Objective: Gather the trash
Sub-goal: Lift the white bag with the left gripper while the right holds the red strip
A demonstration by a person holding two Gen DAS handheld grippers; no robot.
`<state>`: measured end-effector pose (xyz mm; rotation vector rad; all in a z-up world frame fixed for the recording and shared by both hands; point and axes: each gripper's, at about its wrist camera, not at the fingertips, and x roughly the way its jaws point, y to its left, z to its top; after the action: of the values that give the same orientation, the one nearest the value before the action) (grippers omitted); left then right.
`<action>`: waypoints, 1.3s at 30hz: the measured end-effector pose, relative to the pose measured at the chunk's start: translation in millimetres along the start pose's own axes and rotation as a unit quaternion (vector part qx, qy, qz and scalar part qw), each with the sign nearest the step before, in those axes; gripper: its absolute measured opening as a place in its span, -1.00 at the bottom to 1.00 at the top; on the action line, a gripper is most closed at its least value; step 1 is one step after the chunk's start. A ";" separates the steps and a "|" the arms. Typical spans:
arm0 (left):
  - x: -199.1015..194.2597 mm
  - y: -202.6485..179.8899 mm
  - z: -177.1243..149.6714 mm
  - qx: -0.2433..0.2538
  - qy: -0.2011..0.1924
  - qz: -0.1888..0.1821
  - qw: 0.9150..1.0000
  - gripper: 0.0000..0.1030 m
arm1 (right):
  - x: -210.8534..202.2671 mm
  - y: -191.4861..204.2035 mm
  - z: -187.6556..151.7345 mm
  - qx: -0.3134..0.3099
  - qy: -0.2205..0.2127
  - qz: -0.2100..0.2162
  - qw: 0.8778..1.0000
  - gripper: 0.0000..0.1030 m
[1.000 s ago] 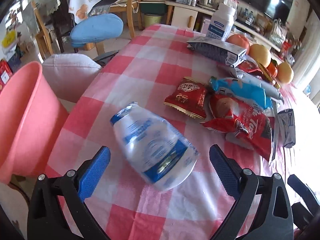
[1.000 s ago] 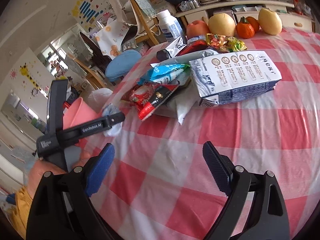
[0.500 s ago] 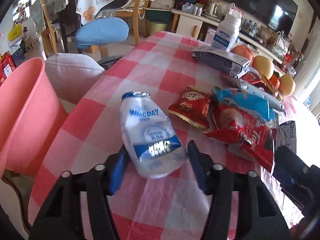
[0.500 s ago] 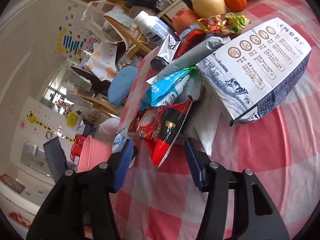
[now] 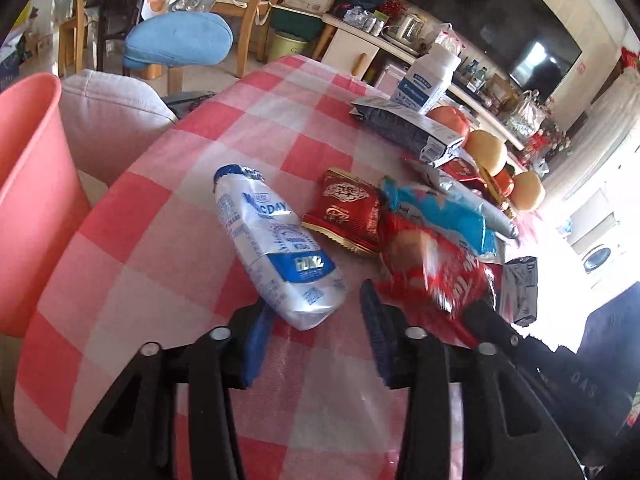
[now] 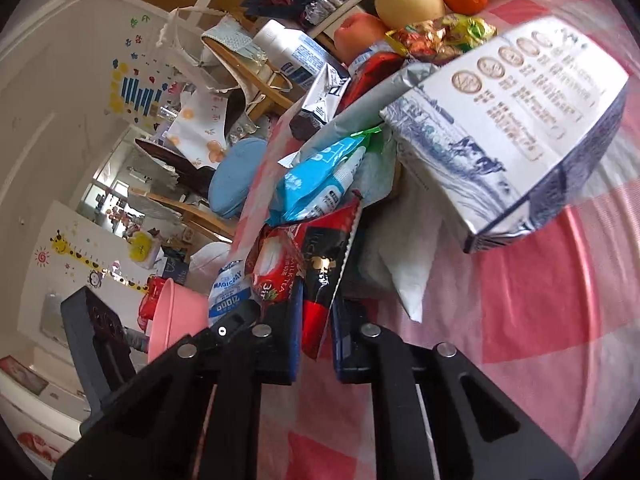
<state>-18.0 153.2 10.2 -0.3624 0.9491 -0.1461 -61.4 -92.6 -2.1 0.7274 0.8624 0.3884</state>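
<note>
Left wrist view: the left gripper (image 5: 314, 322) has narrowed from a wide spread a second ago until its fingers (image 5: 256, 334) clench the base of the flattened white-and-blue milk pouch (image 5: 276, 248), which lies on the checked bench (image 5: 168, 220) pointing toward 11 o'clock. The pink bin (image 5: 32, 184) waits at 9 o'clock, off the bench edge.

Right wrist view: the right gripper (image 6: 316, 340), spread wide a second ago, is now pinched on the lower corner of the red milk-tea wrapper (image 6: 320, 272), at the 12 o'clock side of its fingers. The blue wrapper (image 6: 320, 184) and the large milk carton (image 6: 520, 128) lie beyond.

Both pieces seem secured, so carrying them to the bin looks next.
</note>
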 end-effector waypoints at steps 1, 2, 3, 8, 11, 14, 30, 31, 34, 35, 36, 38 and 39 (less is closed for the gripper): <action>-0.4 -2.3 -0.3 0.001 0.000 0.000 1.000 0.22 | -5.9 1.6 -1.3 -0.010 0.001 -0.005 1.000 -0.78; -0.2 -3.6 -0.5 0.003 0.000 0.007 1.000 0.49 | -10.9 2.1 -2.3 -0.018 0.000 -0.010 1.000 -0.78; 0.5 -6.4 -1.6 0.009 -0.002 0.022 1.000 0.55 | -18.3 3.6 -3.5 -0.030 -0.002 -0.018 0.999 -0.78; 2.6 -9.0 -1.0 0.023 -0.009 0.050 0.998 0.56 | -44.5 1.2 -5.0 -0.049 -0.003 -0.038 0.998 -0.80; 5.4 -11.3 -0.4 0.036 -0.015 0.069 0.997 0.56 | -55.5 2.2 -7.9 -0.061 -0.006 -0.046 0.997 -0.80; 11.2 -18.9 -1.5 0.072 -0.020 0.122 0.990 0.39 | -59.9 4.8 -8.0 -0.067 -0.011 -0.045 0.997 -0.81; 3.4 -8.5 2.4 0.061 -0.025 0.097 0.993 -0.75 | -64.2 18.5 -4.8 -0.088 -0.015 -0.042 0.995 -0.81; 0.4 -6.3 3.4 0.055 -0.029 0.091 0.994 -0.76 | -64.6 21.0 -4.1 -0.092 -0.016 -0.042 0.995 -0.82; -11.8 -4.5 7.2 0.045 -0.044 0.070 0.996 -0.77 | -65.4 31.5 -6.5 -0.110 -0.020 -0.045 0.993 -0.82; -17.2 -4.2 8.8 0.043 -0.051 0.063 0.996 -0.78 | -65.3 34.3 -7.2 -0.114 -0.022 -0.046 0.992 -0.82; -20.2 -4.4 10.5 0.042 -0.055 0.059 0.996 -0.78 | -65.1 37.5 -7.3 -0.116 -0.023 -0.046 0.992 -0.82; -29.7 -2.2 13.9 0.034 -0.064 0.043 0.996 -0.79 | -65.4 43.1 -7.0 -0.121 -0.025 -0.045 0.991 -0.82; -35.2 -1.0 15.3 0.031 -0.070 0.035 0.996 -0.81 | -65.5 46.8 -6.9 -0.124 -0.027 -0.044 0.991 -0.82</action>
<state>-25.8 165.8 45.7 -0.2786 0.8159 -0.0837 -107.5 -95.1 64.2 0.4659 0.7765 0.3868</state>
